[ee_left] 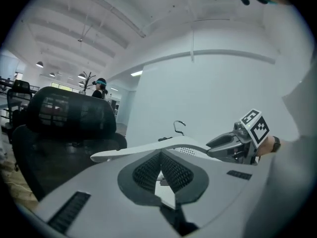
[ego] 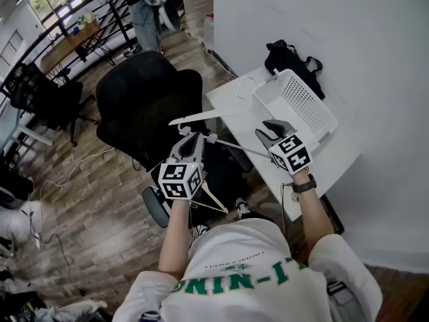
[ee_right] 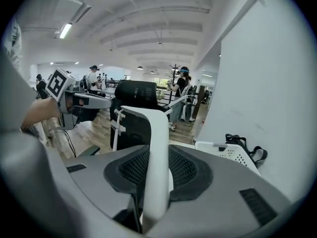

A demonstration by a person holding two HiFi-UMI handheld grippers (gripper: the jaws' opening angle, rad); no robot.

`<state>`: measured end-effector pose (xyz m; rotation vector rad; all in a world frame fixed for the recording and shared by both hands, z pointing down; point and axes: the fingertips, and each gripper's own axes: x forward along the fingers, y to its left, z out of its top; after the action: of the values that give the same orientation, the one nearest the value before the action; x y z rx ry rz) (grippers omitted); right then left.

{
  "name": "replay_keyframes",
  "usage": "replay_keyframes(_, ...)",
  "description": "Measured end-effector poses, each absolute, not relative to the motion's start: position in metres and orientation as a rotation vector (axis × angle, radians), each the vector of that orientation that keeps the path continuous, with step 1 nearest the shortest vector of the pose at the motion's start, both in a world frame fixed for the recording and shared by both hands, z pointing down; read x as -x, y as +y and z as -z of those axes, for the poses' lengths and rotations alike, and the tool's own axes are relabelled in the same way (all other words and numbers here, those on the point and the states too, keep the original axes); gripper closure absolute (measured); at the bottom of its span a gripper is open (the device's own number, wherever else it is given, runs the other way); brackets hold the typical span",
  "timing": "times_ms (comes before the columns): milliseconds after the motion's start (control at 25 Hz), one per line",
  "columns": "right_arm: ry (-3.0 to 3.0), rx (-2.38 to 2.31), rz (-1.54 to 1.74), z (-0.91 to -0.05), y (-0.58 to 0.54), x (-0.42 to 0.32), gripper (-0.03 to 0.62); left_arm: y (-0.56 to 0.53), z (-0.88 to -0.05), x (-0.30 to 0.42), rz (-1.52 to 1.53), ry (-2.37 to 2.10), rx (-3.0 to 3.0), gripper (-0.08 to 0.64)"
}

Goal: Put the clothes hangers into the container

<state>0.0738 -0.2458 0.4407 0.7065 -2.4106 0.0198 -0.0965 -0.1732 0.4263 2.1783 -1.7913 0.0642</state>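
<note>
A white clothes hanger (ego: pixel 201 117) hangs in the air between my two grippers, above the black chair and the table's near edge. Its metal hook (ego: pixel 244 86) points toward the white perforated basket (ego: pixel 301 102) on the table. My left gripper (ego: pixel 191 138) is shut on a white part of the hanger (ee_left: pixel 148 150), pinched low between its pads. My right gripper (ego: pixel 263 129) is shut on a broad white arm of the hanger (ee_right: pixel 157 133), which stands upright between its jaws. I cannot see into the basket (ee_right: pixel 233 152), which stands just right of that gripper.
The white table (ego: pixel 315 166) stands against a white wall, with a black bag (ego: pixel 288 54) behind the basket. A black office chair (ego: pixel 147 99) sits left of the table. Cables lie on the wooden floor. Several people (ee_right: pixel 178 90) stand far back in the room.
</note>
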Motion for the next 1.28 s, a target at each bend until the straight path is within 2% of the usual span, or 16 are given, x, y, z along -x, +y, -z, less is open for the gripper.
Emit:
replay_keyframes(760, -2.156, -1.254, 0.019, -0.377, -0.354, -0.343, 0.456, -0.299, -0.379, -0.11, -0.116, -1.378, -2.621, 0.548)
replay_keyframes(1000, -2.06, -1.2, 0.034, -0.389, -0.381, -0.374, 0.456, -0.327, -0.381, -0.147, -0.144, -1.32, -2.691, 0.548)
replay_keyframes(1280, -1.949, -1.054, -0.001, -0.437, -0.415, -0.368, 0.456, -0.343, -0.391, -0.17, -0.139, -1.269, -2.692, 0.548)
